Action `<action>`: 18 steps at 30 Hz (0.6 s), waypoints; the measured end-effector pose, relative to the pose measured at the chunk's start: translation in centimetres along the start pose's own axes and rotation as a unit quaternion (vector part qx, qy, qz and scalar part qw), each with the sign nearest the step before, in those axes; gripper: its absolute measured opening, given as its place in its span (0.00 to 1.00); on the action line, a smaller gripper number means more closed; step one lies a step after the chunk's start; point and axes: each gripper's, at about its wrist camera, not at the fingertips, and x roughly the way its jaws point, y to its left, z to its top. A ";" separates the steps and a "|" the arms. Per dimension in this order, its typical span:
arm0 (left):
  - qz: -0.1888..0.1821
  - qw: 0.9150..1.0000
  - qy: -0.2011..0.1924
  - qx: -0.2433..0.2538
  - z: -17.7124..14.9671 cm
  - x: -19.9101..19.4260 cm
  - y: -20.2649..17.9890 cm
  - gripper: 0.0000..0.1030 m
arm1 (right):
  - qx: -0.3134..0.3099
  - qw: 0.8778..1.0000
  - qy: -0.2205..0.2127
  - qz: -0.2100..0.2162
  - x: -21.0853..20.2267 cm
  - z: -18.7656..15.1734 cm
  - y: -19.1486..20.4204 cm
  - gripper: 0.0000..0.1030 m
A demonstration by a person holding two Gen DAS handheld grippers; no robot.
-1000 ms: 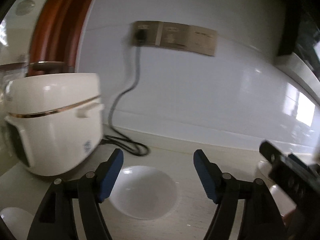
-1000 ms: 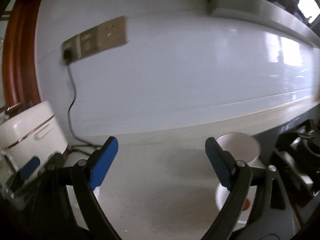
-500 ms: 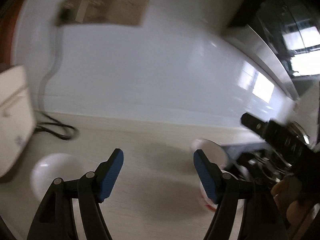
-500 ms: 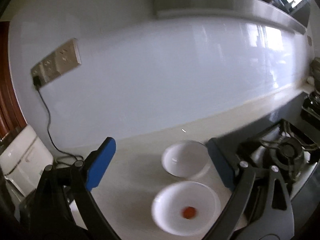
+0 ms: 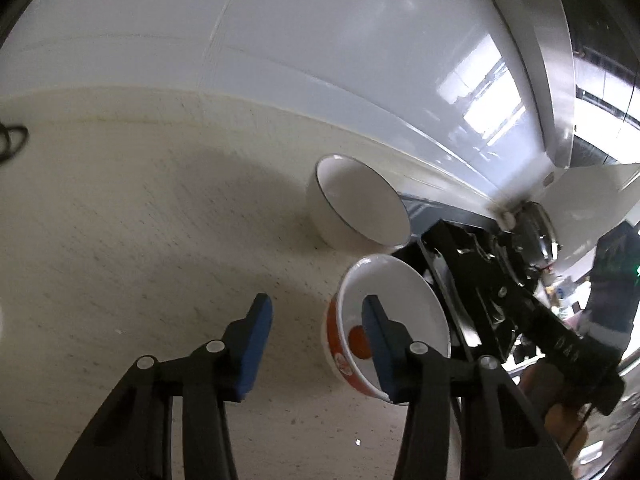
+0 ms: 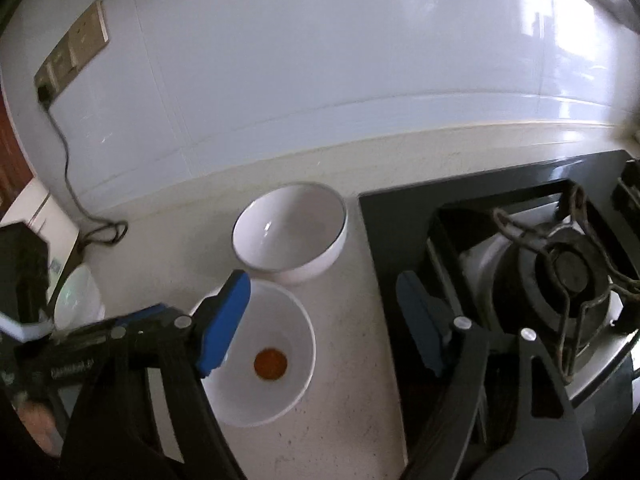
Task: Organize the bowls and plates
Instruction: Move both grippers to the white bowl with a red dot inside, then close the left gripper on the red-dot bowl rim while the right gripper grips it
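A: Your left tongs (image 5: 316, 320) are standing wide open and gripping nothing — the right-hand pad is hanging over the mouth of the red-banded bowl (image 5: 400, 304), the other pad over bare desk (image 5: 140, 220).

B: And the right tongs (image 6: 324, 320)?

A: They are gaping wide too, with nothing between the pads. You are holding them above the same bowl (image 6: 276, 328); the left pad is overlapping its rim, the right one is hanging over the edge of the black gas stove (image 6: 520, 264).

B: Where are the bowls sitting?

A: Both are resting upright on the desk (image 6: 360, 400). The red-banded one is showing a round orange mark in its bottom. The plain white bowl (image 6: 292, 228) is sitting just behind it, toward the white wall, apparently touching it or nearly so — it is just beside the stove (image 5: 472, 264) as well.

B: Anything else?

A: A third white bowl (image 6: 78, 300) is sitting well to the left, and a black cable (image 6: 68, 176) is trailing down from the wall socket (image 6: 74, 46).
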 end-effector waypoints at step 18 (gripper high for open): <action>-0.018 0.998 0.052 0.009 -1.2 3.0 -1.1 0.29 | -0.094 0.989 0.111 0.023 4.0 -2.7 2.2 0.24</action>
